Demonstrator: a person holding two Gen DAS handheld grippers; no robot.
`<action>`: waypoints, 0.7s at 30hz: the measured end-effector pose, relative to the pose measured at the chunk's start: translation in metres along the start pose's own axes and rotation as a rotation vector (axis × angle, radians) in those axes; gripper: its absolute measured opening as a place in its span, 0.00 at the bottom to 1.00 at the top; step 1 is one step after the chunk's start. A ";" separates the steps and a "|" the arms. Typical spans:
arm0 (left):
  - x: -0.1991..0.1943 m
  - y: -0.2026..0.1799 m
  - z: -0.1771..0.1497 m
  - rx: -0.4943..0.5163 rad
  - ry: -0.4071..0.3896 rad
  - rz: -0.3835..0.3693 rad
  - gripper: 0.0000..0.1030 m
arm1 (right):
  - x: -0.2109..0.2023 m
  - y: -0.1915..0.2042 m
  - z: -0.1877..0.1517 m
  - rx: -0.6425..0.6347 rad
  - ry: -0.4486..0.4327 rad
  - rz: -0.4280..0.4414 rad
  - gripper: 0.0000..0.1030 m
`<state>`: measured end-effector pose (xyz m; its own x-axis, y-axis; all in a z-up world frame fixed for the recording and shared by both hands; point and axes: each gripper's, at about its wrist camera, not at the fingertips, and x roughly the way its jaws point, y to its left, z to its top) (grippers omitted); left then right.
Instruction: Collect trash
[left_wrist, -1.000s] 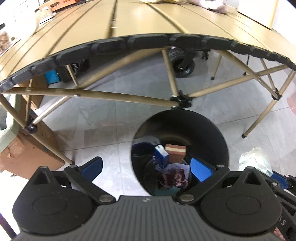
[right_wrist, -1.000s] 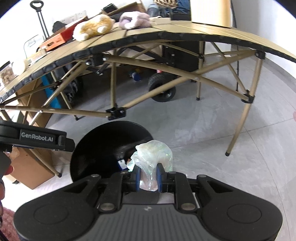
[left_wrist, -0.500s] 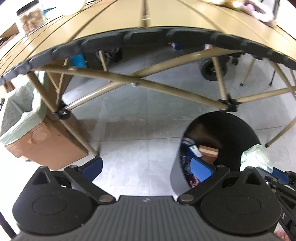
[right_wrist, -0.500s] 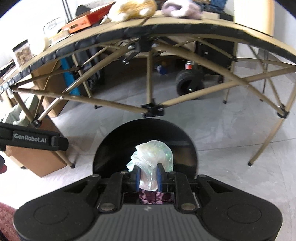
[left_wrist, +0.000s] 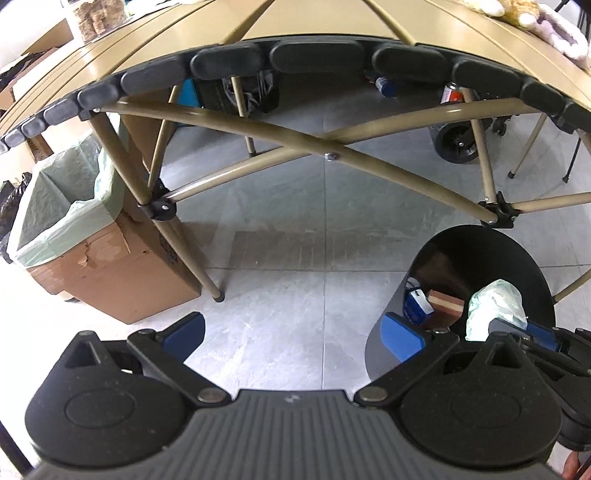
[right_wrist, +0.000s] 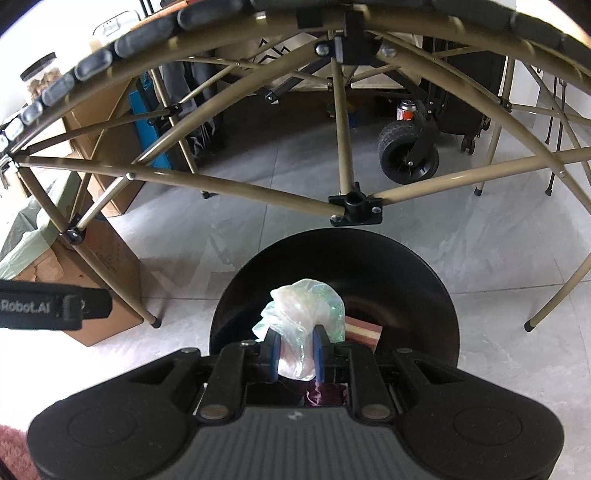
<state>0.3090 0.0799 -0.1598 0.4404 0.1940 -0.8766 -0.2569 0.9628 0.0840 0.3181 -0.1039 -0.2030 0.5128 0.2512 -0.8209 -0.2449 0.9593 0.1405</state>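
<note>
Grey floor tiles (right_wrist: 498, 258) run under a tan folding desk (left_wrist: 314, 37) whose crossed legs stand just behind a round black trash bin (right_wrist: 406, 266), already holding a small blue carton (left_wrist: 415, 308) and a brown block (right_wrist: 364, 330). Over the bin's mouth the right gripper (right_wrist: 295, 354) has its jaws pinching a crumpled wad of thin translucent plastic film (right_wrist: 306, 306), while the left gripper (left_wrist: 291, 332) hangs beside the bin with jaws spread and empty. That wad looks feather-light, soft and slippery, not fragile, so a grip across its bunched middle suits it, and it will likely drift or cling on release.
</note>
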 end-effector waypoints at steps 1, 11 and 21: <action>0.000 0.001 0.001 -0.005 0.001 0.000 1.00 | 0.001 0.000 0.000 0.002 0.002 -0.005 0.17; -0.003 -0.001 0.001 -0.011 0.000 -0.017 1.00 | 0.006 -0.007 0.002 0.022 0.028 -0.049 0.97; -0.003 -0.001 0.001 -0.015 0.002 -0.021 1.00 | 0.002 -0.012 0.001 0.031 0.014 -0.066 1.00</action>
<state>0.3090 0.0784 -0.1562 0.4441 0.1734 -0.8790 -0.2606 0.9637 0.0584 0.3228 -0.1145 -0.2063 0.5157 0.1852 -0.8365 -0.1848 0.9774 0.1025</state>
